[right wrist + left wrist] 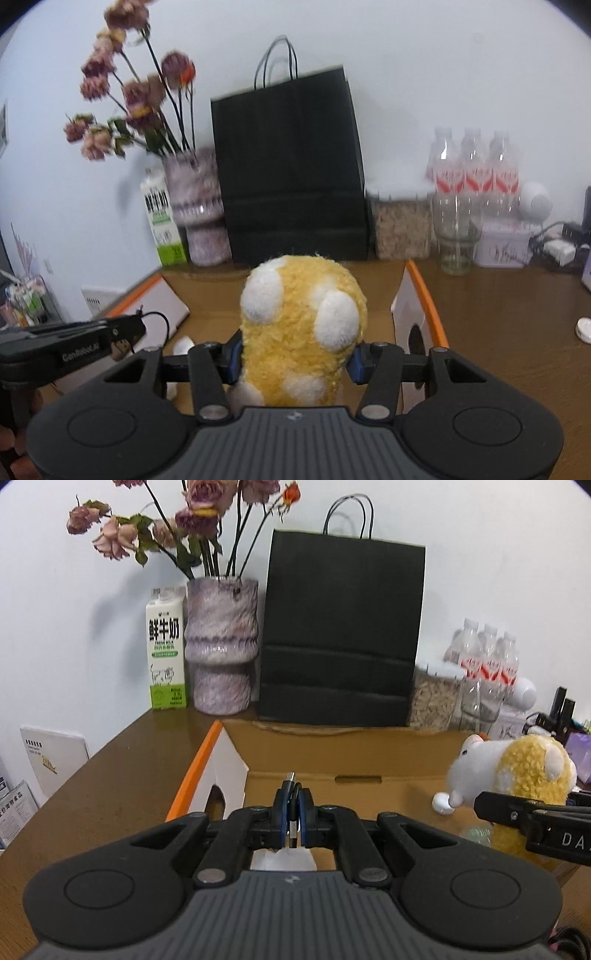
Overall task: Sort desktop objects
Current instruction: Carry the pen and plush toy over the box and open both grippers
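Left gripper (293, 814) sits closest in the left wrist view, jaws clamped tight on a thin black cable (291, 794) with a USB-style plug poking up between the blue pads; in the right wrist view the same cable loops off that gripper's tip. Right gripper (295, 360) is closed partway on a yellow plush toy (301, 332) with white patches, pads pressing both sides of its body, toy upright and held above the cardboard box (332, 753). From the left wrist view the toy's white head and foot stick out left of the right gripper's finger. Box is open, brown inside, with white side flaps edged in orange (199, 764); both grippers hover over its opening. Something white lies on the box floor under the left gripper, can't tell what. Box rests on a brown desk (110, 775). Behind it against the wall: milk carton (166, 653), marbled purple vase (221, 646) of dried roses, black paper bag (340, 635), clear jar of grain-like stuff (402, 229), empty glass (458, 243), pack of water bottles (472, 173). Small white round lid (585, 328) lies on the desk at far right.
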Demonstrator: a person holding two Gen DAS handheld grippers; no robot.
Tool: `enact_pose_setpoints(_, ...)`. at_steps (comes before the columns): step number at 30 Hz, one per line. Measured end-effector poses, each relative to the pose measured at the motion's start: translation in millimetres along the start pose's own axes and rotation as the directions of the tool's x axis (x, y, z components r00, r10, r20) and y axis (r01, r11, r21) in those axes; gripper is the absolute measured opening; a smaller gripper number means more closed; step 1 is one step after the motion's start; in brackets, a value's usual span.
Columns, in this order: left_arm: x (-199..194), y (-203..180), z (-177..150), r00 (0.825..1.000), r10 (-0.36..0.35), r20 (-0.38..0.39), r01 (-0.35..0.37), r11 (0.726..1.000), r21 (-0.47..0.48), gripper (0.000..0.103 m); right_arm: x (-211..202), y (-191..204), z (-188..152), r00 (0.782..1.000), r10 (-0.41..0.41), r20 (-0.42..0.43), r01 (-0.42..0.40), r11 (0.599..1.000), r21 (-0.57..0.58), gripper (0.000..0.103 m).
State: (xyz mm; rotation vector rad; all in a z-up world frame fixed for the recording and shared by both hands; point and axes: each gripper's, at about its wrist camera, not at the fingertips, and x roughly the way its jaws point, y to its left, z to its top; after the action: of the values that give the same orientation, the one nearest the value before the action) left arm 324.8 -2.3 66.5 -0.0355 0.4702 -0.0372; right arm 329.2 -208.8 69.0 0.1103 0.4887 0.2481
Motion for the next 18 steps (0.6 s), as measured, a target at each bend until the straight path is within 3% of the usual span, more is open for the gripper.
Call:
enact_pose_setpoints(8,4,-2,-6,1.000,0.014,-0.025,-0.013,1.000,0.021,0.011,8,2,-9,0.999,-0.003,-0.051,0.002,1.000,-0.020,0.054)
enact_pose_setpoints(10,2,-3,-7,1.000,0.020,-0.020,-0.020,0.999,0.028,0.027,8,3,-9,0.998,-0.002,-0.064,0.000,1.000,-0.021,0.059)
enact_pose_setpoints(11,1,-4,-7,0.999,0.029,-0.014,-0.028,0.999,0.032,0.046,7,3,-9,0.998,-0.006,-0.068,0.005,1.000,-0.020,0.063)
enact_pose_setpoints(12,-1,-5,-7,0.999,0.042,-0.004,-0.041,0.998,0.039,0.059,7,2,-9,0.998,-0.010,-0.069,0.009,1.000,-0.015,0.072)
enact_pose_setpoints(13,-3,-7,-7,0.998,0.056,0.009,-0.056,0.997,0.050,0.064,6,2,-9,0.998,-0.012,-0.068,0.011,1.000,-0.011,0.078)
enact_pose_setpoints(14,-6,-8,-7,0.998,0.061,0.020,-0.062,0.997,0.054,0.075,5,1,-9,0.998,-0.014,-0.064,0.013,1.000,-0.008,0.091)
enact_pose_setpoints(15,-8,-8,-6,0.998,0.063,0.032,-0.064,0.996,0.054,0.089,4,1,-8,0.998,-0.018,-0.059,0.018,1.000,-0.007,0.095)
enact_pose_setpoints(17,-13,-9,-5,0.996,0.068,0.058,-0.071,0.996,0.052,0.103,2,1,-6,0.998,-0.029,-0.050,0.029,1.000,-0.004,0.100)
enact_pose_setpoints(18,-15,-9,-5,0.995,0.067,0.072,-0.071,0.996,0.054,0.103,0,1,-5,0.998,-0.032,-0.049,0.032,0.999,-0.003,0.102)
